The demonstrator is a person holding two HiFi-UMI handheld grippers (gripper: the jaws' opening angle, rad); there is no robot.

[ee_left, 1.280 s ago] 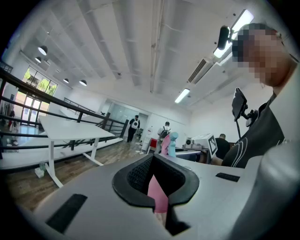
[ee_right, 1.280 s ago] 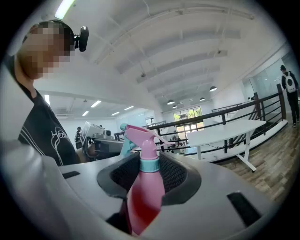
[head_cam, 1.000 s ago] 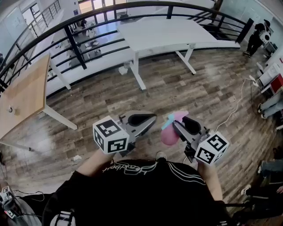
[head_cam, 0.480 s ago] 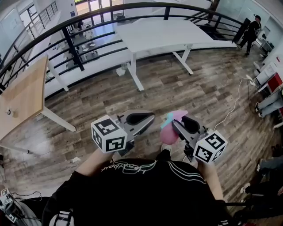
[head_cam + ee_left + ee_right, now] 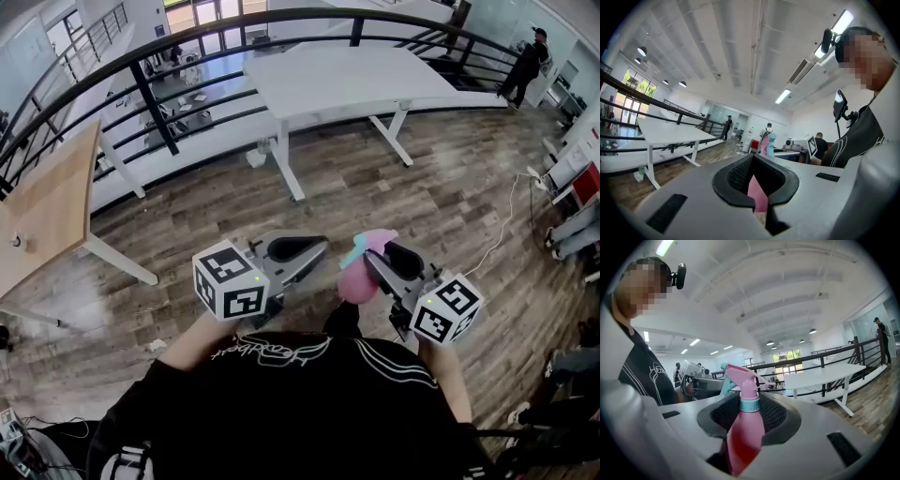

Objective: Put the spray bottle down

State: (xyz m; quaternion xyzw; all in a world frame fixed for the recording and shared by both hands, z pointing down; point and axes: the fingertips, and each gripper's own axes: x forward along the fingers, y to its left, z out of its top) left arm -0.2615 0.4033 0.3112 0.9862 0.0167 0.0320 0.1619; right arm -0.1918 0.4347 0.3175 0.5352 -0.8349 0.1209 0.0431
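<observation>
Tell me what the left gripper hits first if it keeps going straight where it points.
Most likely the pink spray bottle held in the right gripper. It sits just beyond the left gripper tips in the left gripper view, though depth is hard to judge.

No readable text, white script (image 5: 272,351) on black shirt (image 5: 309,412) illegible

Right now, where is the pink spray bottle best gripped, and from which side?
Probably the body below the teal collar, approached from the base end, as the right gripper holds the spray bottle: its rounded flanks suit the pads, and the trigger head stays clear.
</observation>
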